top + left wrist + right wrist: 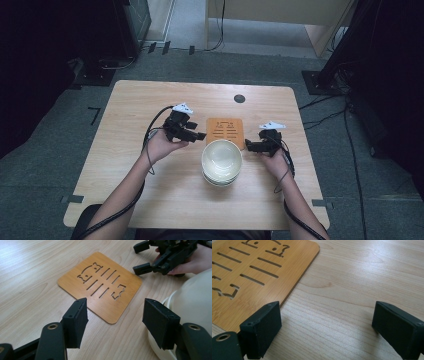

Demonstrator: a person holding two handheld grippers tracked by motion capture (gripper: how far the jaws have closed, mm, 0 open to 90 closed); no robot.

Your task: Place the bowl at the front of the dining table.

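The bamboo trivet (225, 132) is a flat, orange-brown square with rounded corners, pierced by parallel slots and two animal-shaped cut-outs. It lies flat near the middle of the worktop (130, 105), closer to the far edge. A stack of white bowls (221, 161) stands just on its near side.

The high view shows the full stack; the left gripper view shows one curved white wall and the cut-out detail. The right gripper view shows a trivet corner and bare wood grain.

The left hand-held gripper (115, 315) has its jaws apart, empty, above the trivet's near corner. The right hand-held gripper (325, 322) has its jaws wide apart over bare worktop, holding nothing.
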